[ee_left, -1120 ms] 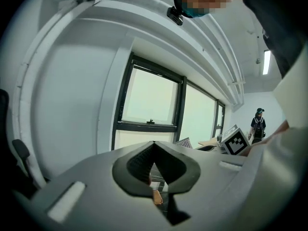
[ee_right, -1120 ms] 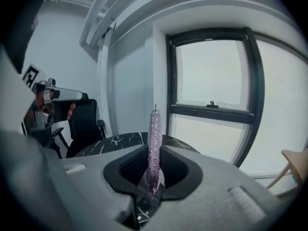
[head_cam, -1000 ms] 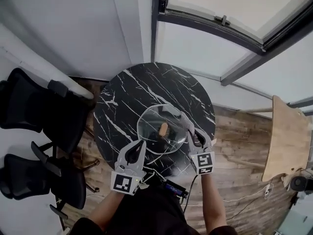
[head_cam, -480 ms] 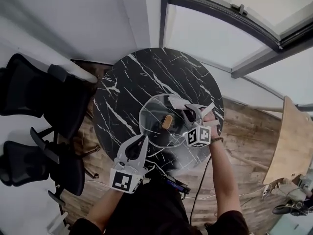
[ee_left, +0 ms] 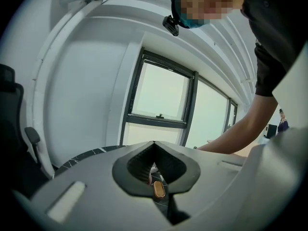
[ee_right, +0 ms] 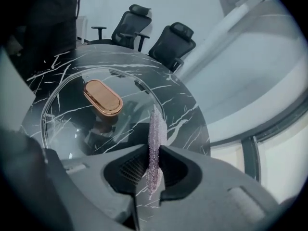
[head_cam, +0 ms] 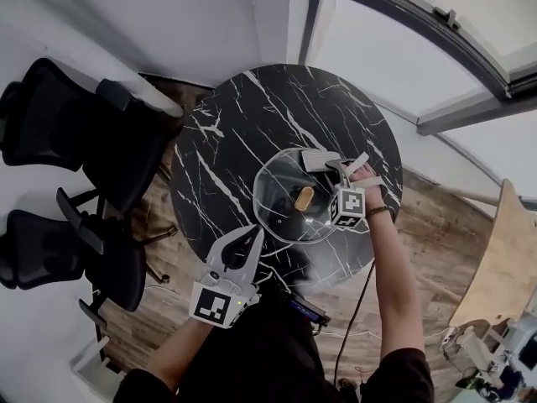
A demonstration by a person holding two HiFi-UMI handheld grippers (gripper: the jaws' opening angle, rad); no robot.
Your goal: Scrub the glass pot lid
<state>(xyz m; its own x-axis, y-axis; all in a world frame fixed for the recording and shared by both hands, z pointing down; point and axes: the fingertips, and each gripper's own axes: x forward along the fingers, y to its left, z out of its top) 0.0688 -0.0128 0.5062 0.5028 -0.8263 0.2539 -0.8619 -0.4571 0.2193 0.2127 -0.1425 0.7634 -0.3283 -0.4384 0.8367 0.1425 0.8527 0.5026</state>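
A clear glass pot lid (head_cam: 281,204) (ee_right: 72,129) with a copper knob (head_cam: 304,197) (ee_right: 102,96) lies flat on the round black marble table (head_cam: 226,149). My right gripper (head_cam: 340,171) (ee_right: 153,150) is over the lid's far right rim, shut on a thin pinkish sparkly scrub pad (head_cam: 319,159) (ee_right: 156,126) that stands on edge between the jaws. My left gripper (head_cam: 251,240) (ee_left: 154,146) hovers at the table's near edge, short of the lid, with jaws shut and nothing in them. The knob (ee_left: 159,190) shows through its gap.
Two black office chairs (head_cam: 59,133) (ee_right: 171,40) stand left of the table. A wall with a large window (head_cam: 419,32) runs behind it. Wooden floor (head_cam: 436,225) lies to the right, with a pale wooden board (head_cam: 512,259) at the far right.
My right gripper has moved away from me, from the lid's near right side to its far right rim, with the pad. The left gripper has stayed near the table's front edge.
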